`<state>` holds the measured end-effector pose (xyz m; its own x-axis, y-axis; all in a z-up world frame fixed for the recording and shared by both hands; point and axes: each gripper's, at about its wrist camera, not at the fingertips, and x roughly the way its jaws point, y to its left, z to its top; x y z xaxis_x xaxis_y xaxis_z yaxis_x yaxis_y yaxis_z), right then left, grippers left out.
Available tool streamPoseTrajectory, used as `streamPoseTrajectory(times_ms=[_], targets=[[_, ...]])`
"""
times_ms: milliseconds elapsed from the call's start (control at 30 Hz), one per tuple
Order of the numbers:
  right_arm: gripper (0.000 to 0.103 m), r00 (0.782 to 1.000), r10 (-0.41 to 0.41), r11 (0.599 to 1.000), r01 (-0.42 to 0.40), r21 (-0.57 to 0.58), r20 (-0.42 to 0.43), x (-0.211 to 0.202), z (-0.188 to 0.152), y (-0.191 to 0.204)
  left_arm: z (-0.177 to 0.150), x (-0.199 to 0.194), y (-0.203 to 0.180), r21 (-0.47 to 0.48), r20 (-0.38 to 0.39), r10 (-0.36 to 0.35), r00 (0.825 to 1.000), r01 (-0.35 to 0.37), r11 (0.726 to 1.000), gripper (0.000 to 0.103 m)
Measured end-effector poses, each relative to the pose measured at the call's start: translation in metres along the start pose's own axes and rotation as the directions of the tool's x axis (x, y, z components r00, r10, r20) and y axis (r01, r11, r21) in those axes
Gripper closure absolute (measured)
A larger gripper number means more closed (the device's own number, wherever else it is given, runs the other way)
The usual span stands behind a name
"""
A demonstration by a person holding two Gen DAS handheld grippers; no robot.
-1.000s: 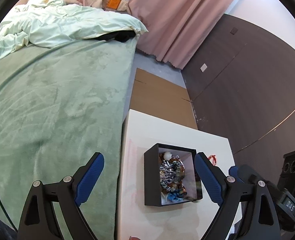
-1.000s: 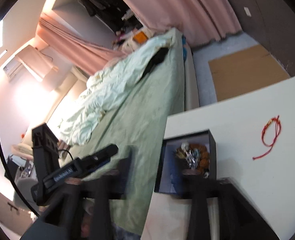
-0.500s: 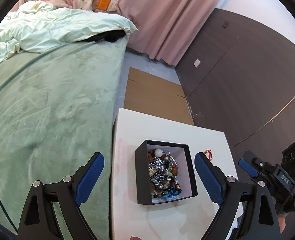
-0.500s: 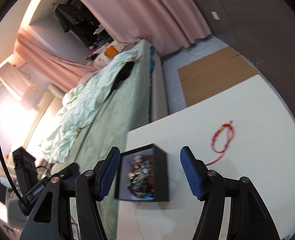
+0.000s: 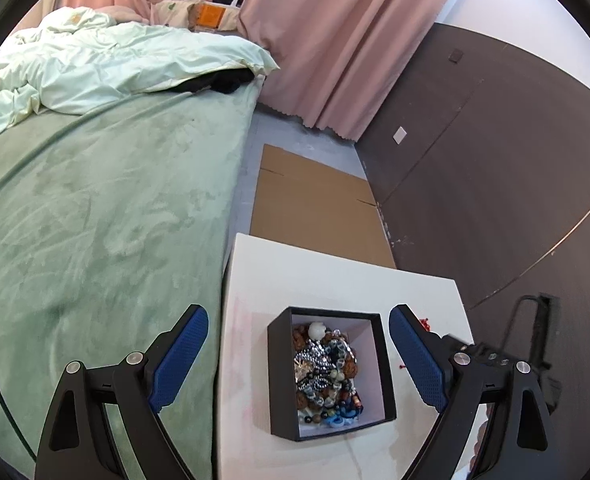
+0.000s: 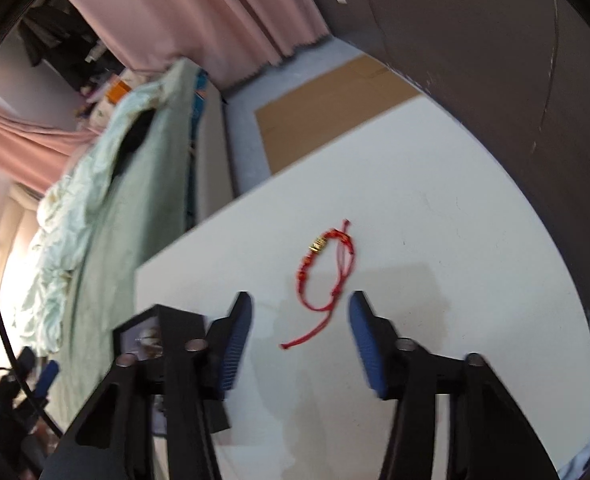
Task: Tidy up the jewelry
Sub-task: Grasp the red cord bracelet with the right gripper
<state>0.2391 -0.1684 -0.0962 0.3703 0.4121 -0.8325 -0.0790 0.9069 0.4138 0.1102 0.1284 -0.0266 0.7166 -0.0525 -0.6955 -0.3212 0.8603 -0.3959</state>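
A black box (image 5: 281,380) with a white lining stands on the white table (image 5: 335,280), filled with mixed bead jewelry (image 5: 327,368). My left gripper (image 5: 299,344) hovers over it, open, its blue pads wide on either side of the box. A red string bracelet (image 6: 325,270) with a gold bead lies loose on the table to the right of the box; a bit of it (image 5: 425,322) shows behind the left gripper's right pad. My right gripper (image 6: 299,320) hangs just above the bracelet's tail, its jaws closing, pads clear of the string. The box corner (image 6: 163,320) shows at its left.
A green-covered bed (image 5: 95,220) with a pale crumpled duvet runs along the table's left side. Flat cardboard (image 5: 315,204) lies on the floor beyond the table. Pink curtains (image 5: 335,40) and a dark wall panel (image 5: 495,160) close the far side and right.
My right gripper swung right from the box and dropped toward the red bracelet, its pads drawing closer together. The left gripper stayed over the box.
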Motion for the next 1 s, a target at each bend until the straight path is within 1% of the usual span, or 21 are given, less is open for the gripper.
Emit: streamPoseTrajectory(times_ms=[33,200,300,367,433,500,533,567,600,633,733,800,867,933,1000], targets=[[0.071,1.000,-0.018,1.000,0.018,0.010,-0.013,0.007,0.001,-0.002,0.001,0.001,-0.001,0.003,0.003,0.003,1.000,-0.003,1.000,0.011],[0.075,0.992,-0.116,0.993,0.117,0.010,-0.039,0.030,0.005,-0.005,0.006,0.011,-0.004,0.015,0.006,0.010,1.000,-0.010,1.000,0.011],[0.076,0.988,-0.153,0.988,0.152,-0.013,-0.022,0.030,0.007,0.002,0.008,0.016,-0.005,0.013,0.003,0.005,1.000,-0.005,1.000,0.013],[0.076,0.980,-0.198,0.979,0.198,-0.055,-0.007,0.031,0.006,0.010,0.009,0.019,-0.006,0.011,0.001,0.003,1.000,-0.003,1.000,0.015],[0.076,0.966,-0.258,0.960,0.257,-0.112,0.005,0.034,0.004,0.019,0.010,0.021,-0.006,0.009,0.001,0.004,1.000,-0.004,1.000,0.018],[0.075,0.946,-0.323,0.930,0.322,-0.179,0.026,0.035,0.000,0.029,0.010,0.021,-0.006,0.008,0.000,0.002,1.000,-0.002,1.000,0.018],[0.077,0.934,-0.355,0.908,0.355,-0.221,0.043,0.036,-0.004,0.035,0.010,0.021,-0.006,0.007,0.000,0.001,1.000,-0.001,1.000,0.018],[0.080,0.934,-0.354,0.902,0.355,-0.247,0.050,0.037,-0.006,0.038,0.010,0.020,-0.005,0.005,-0.001,-0.002,1.000,0.002,1.000,0.018],[0.088,0.932,-0.357,0.893,0.358,-0.272,0.055,0.037,-0.008,0.041,0.010,0.019,-0.004,0.002,-0.002,-0.004,1.000,0.004,1.000,0.018],[0.094,0.932,-0.358,0.888,0.359,-0.287,0.059,0.036,-0.009,0.043,0.011,0.018,-0.004,-0.002,-0.002,-0.005,1.000,0.005,1.000,0.018],[0.096,0.933,-0.355,0.889,0.356,-0.289,0.058,0.032,-0.010,0.042,0.010,0.012,-0.001,-0.015,0.006,-0.011,1.000,0.011,1.000,0.018],[0.096,0.940,-0.338,0.899,0.337,-0.281,0.047,0.028,-0.011,0.039,0.007,0.010,-0.002,-0.013,0.005,-0.010,1.000,0.010,1.000,0.018],[0.096,0.954,-0.298,0.918,0.297,-0.261,0.038,0.019,-0.011,0.034,0.004,0.009,-0.003,-0.006,0.005,-0.002,1.000,0.002,1.000,0.018],[0.096,0.963,-0.267,0.931,0.270,-0.246,0.046,0.009,-0.013,0.032,0.000,0.009,-0.006,0.002,0.007,0.013,1.000,-0.013,1.000,0.018],[0.096,0.975,-0.213,0.949,0.221,-0.226,0.059,-0.009,-0.012,0.027,-0.006,0.010,-0.009,0.007,0.009,0.039,0.999,-0.039,0.999,0.018]])
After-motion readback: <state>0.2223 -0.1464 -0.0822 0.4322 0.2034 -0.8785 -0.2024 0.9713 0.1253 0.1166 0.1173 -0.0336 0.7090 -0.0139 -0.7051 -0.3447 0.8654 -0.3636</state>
